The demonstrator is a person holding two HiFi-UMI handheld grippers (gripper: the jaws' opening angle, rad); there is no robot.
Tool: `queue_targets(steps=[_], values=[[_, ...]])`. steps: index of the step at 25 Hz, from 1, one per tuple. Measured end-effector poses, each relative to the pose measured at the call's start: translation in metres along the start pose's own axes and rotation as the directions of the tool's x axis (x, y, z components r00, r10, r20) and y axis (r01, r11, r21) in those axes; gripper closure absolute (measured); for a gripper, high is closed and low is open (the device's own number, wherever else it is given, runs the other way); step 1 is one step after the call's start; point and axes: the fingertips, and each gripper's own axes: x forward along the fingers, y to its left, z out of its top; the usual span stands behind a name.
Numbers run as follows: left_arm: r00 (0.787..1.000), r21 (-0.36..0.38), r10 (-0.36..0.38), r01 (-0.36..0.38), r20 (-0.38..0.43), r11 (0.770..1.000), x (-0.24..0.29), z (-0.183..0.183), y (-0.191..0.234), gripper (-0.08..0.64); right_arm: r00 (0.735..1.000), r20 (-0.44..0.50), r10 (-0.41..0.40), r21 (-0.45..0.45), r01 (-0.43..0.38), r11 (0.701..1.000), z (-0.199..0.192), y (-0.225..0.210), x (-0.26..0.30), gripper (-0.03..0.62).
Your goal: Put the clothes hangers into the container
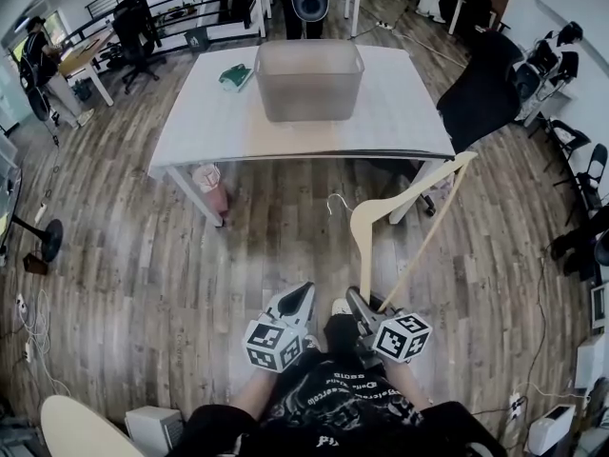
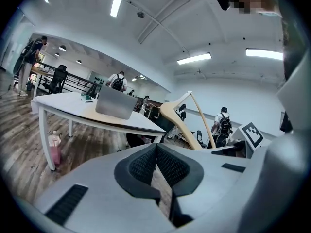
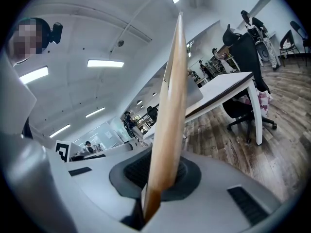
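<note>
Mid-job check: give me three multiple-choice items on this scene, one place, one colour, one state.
1. The container stands: A on the floor; B on the table; C on a chair.
2. The hanger is: A pale wood; B red; C black.
3. The right hand-held gripper is: A open; B shut on the hanger; C out of view.
Answers: B, it sits on the white tabletop; A, its body is light wood; B, its jaws clamp the hanger's end.

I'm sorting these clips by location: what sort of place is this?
Probably an open-plan office or lab: a white table, black office chairs at desks, strip lights overhead.
</note>
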Motion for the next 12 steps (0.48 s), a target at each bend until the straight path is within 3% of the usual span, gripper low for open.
queue_targets(steps=[12], values=[[0.999, -0.022, 0.032, -0.032, -0.001, 0.999, 0.074, 0.035, 0.026, 0.54, 0.998, -0.04, 0.04, -0.01, -0.04, 0.999, 0.059, -0.046, 0.048, 0.563]])
